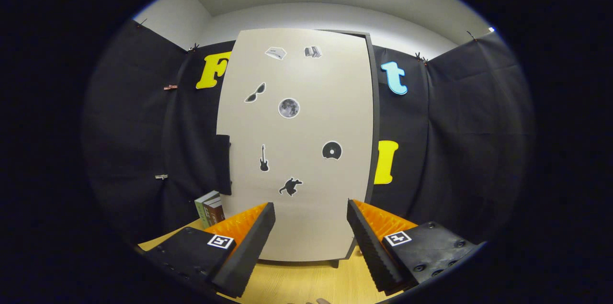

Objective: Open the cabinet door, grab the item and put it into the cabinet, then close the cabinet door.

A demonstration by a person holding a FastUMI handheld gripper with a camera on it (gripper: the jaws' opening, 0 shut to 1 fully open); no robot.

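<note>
One cabinet door (294, 146), centre frame, lies flush against the dark cabinet body (374, 117); a dark handle (223, 164) sits on its left edge. Tool (311, 230) at lower centre: fingers apart, holding nothing, aimed at the lower door panel. Books (210, 208), probably the item, stand on the bench (306, 282) at lower left, outside the cabinet beside the handle. Judgement: with the books out and the door shut, the opening step looks in hand; that calls for shifting left to the handle and pulling.
</note>
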